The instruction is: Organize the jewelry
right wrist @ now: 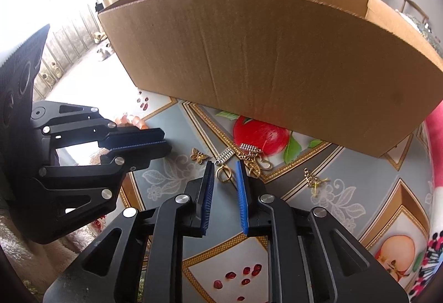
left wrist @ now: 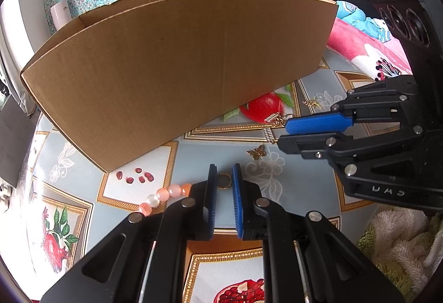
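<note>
Black fingers with blue pads of the left gripper fill 6 o'clock in the left view, open just a little. Between the tips lies a small gold ring, flat on the tablecloth. Cannot tell if the pads pinch it.

At 9 o'clock from the ring, touching the left finger, curls a pink bead bracelet. At 1 o'clock, near, sits a gold butterfly charm.

At 3 o'clock comes the right gripper. In its own view, the right gripper is open a bit wider, holding nothing, tips on each side of a gold hoop on the cloth. Just past it at 12 o'clock, a silver bar charm. At 3 o'clock, apart, a gold earring.

Behind it all at 12 o'clock stands a big cardboard box.
</note>
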Demonstrator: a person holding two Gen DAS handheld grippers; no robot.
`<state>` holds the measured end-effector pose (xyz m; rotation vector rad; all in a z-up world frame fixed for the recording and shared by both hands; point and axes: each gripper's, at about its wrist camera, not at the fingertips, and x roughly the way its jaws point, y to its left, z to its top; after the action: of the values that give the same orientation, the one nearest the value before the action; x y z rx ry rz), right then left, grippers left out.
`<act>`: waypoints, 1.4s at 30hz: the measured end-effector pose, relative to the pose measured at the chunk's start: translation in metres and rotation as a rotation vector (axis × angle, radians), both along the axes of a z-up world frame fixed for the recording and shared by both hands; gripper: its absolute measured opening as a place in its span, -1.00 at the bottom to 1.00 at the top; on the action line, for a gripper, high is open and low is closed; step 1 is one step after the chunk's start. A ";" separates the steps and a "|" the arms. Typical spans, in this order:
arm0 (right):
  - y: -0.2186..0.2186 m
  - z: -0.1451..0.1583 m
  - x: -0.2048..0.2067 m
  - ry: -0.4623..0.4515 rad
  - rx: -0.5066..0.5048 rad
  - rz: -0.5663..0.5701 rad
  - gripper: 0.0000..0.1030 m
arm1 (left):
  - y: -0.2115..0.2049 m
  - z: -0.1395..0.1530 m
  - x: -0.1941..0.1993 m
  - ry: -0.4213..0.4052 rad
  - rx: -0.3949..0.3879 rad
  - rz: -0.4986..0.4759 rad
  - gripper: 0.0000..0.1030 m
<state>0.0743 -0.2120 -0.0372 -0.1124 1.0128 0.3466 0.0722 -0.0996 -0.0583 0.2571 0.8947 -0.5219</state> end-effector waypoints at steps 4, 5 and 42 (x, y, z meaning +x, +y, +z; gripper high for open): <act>0.006 -0.001 -0.002 -0.010 -0.036 0.013 -0.68 | 0.000 0.000 0.000 -0.001 0.001 -0.001 -0.79; 0.010 -0.002 -0.002 -0.015 -0.051 0.018 -0.68 | 0.000 0.000 0.000 -0.001 0.002 -0.001 -0.79; -0.005 0.031 -0.046 -0.187 -0.016 -0.070 -0.84 | -0.001 0.050 -0.028 -0.142 -0.030 -0.033 -0.79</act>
<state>0.0283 -0.2165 -0.0065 -0.1213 0.8328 0.2594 0.0441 -0.1009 -0.0087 0.2790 0.7448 -0.5408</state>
